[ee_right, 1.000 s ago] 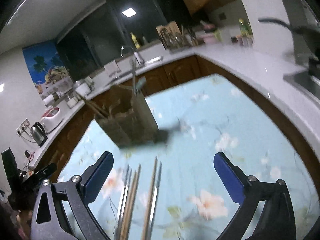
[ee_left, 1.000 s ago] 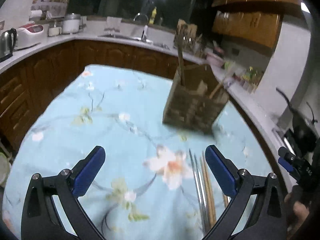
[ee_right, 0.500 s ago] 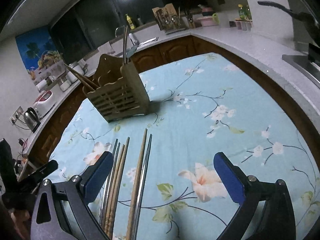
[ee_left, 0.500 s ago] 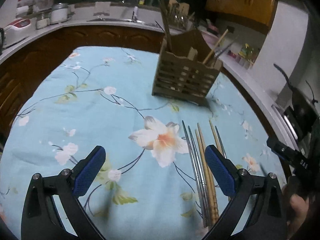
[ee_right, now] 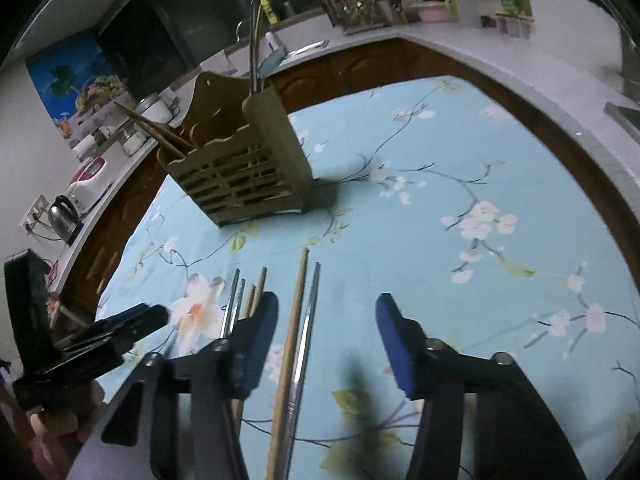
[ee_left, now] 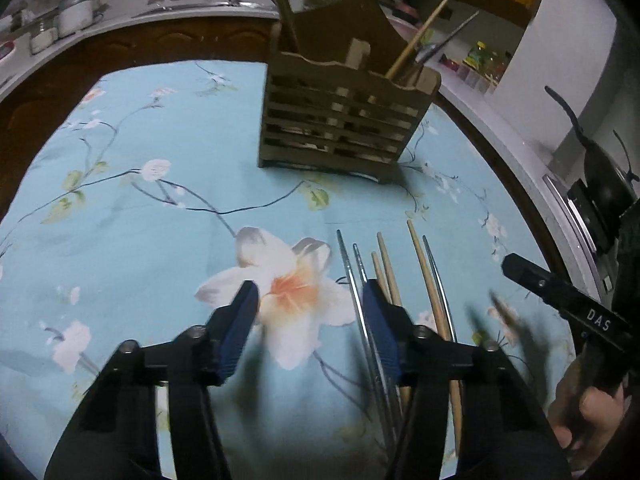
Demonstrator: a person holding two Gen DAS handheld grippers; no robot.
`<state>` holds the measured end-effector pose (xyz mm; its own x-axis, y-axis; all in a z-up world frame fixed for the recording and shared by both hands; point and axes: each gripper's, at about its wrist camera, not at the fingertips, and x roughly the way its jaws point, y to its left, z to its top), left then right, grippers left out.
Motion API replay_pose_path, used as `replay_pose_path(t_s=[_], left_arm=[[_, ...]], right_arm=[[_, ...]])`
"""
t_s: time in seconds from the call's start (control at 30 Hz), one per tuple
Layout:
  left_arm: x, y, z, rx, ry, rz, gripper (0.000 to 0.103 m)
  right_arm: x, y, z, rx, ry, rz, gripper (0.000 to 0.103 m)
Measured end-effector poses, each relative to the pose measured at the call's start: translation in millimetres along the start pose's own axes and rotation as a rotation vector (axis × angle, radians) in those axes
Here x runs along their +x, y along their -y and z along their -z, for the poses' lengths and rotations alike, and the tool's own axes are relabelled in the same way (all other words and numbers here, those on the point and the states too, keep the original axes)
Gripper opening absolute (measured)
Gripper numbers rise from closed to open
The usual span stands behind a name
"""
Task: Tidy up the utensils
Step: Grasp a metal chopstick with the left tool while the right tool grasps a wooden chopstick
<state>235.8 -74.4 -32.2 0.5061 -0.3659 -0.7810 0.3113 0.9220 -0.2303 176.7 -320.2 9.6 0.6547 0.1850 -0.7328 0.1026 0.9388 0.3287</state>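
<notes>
Six chopsticks are laid side by side on the flowered tablecloth (ee_left: pixel 132 240), short of the wooden slatted holder (ee_left: pixel 344 120), which stands farther out ahead of both claws with a few sticks already upright in it. Their long axes run away from the claws toward the holder, tips pointing at it, thick ends hidden beneath the claws. The left gripper (ee_left: pixel 308 320) is seen half-narrowed, its jaws closing, with nothing but cloth and a printed flower between them; the metal chopstick pair (ee_left: pixel 352 264) lies just at the inner face of its right finger, and the wooden chopstick pair (ee_left: pixel 386 264) passes under that finger, so the bundle sits to the right of this claw, not inside it. The right gripper (ee_right: pixel 326 328) is likewise half-narrowed and closing, and here the outer wooden chopstick (ee_right: pixel 296 320) and the outer metal chopstick (ee_right: pixel 308 320) are found between the jaws, nearer the left finger, untouched by either pad as far as can be told. The right hand is therefore judged the better placed for a pick. Because the sticks lie along each claw's pointing line, the jaws close across the thin width, which suits a pinch; it is judged that the left claw would need shifting to its right before its closing could catch anything
</notes>
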Motion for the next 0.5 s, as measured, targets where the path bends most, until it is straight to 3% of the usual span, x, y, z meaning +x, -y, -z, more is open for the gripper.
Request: replay_pose_path(t_s=[0.1, 0.2, 0.37, 0.5], left_arm=[[12, 5, -4, 0.012, -0.029, 0.01, 0.042], [25, 8, -5, 0.019, -0.062, 0.02, 0.033], [39, 10, -10, 0.027, -0.095, 0.045, 0.025], [48, 13, -12, 0.038, -0.114, 0.045, 0.024]], right_arm=[[9, -3, -2, -0.009, -0.023, -0.016, 0.038], [22, -7, -4, -0.029, -0.057, -0.016, 0.025], [46, -12, -8, -0.06, -0.108, -0.007, 0.021], [61, -12, -9, -0.07, -0.134, 0.013, 0.019]])
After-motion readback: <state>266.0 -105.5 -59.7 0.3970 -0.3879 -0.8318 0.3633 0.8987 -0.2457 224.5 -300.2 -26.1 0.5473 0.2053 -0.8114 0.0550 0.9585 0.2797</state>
